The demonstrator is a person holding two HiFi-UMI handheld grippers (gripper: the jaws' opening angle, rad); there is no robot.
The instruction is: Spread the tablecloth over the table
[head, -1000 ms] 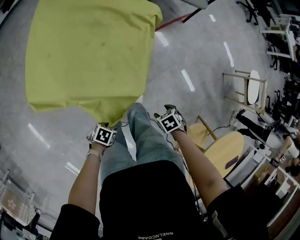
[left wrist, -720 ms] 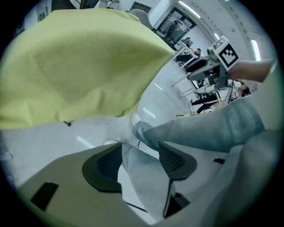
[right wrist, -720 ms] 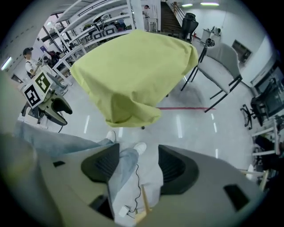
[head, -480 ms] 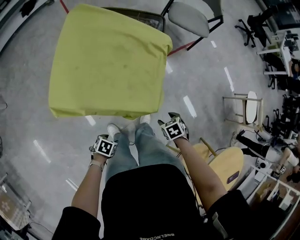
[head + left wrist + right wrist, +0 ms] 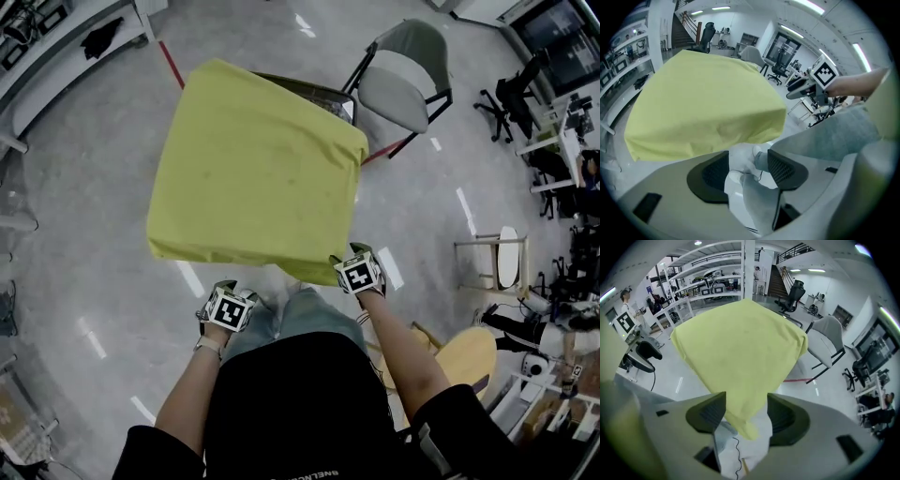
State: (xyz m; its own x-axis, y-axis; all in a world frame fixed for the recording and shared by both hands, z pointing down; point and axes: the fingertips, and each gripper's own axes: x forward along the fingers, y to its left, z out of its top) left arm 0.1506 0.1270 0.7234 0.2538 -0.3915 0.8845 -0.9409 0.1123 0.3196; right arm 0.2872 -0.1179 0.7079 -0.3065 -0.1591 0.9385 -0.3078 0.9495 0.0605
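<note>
Standing off from a yellow tablecloth (image 5: 253, 169) that already drapes the counter (image 5: 309, 89), both claws let go.

The cloth covers nearly the whole top and hangs over the near and left edges, only a dark strip of the counter showing at the far right corner; judged from that, the spreading is close to done; the left claw (image 5: 747, 171) has its jaws wide, having just been opening, with nothing between them but the person's jeans (image 5: 309, 314) beyond; the right claw (image 5: 745, 416) is likewise released, the near right corner of the cloth hanging in its gap without either pad pressing on it, probably so the corner falls free; around it, a pale glossy floor (image 5: 103, 187) with a red tape line (image 5: 171, 64), a grey chair (image 5: 403, 80) just behind, shelving (image 5: 56, 37) at the left, office chairs (image 5: 511, 98) well apart.
</note>
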